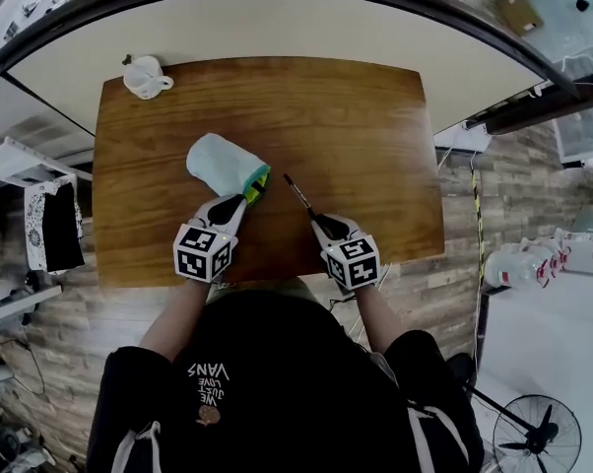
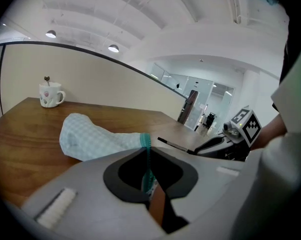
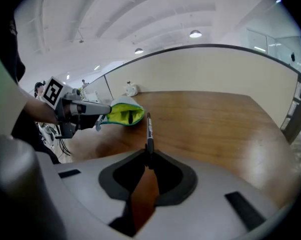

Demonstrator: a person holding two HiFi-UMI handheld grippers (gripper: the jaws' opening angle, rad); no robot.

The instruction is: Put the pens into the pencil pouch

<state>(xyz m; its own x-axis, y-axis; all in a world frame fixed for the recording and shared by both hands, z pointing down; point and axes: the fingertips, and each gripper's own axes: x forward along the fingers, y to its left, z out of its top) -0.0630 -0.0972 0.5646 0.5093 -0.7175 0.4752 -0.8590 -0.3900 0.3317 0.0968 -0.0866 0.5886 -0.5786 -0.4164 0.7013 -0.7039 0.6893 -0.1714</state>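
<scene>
Your right claw is clamped on the near end of a dark pen, and the pen's free tip points far and slightly left. Your left claw is pinched shut on the teal zip edge of the pouch. The pouch lies on the desk with its yellow-lined mouth facing right. The pen tip is near the mouth but not in it. Swing the tip left, line the shaft up with the opening, and slide it well inside before you release. Hold the zip edge raised so the mouth gapes wide
</scene>
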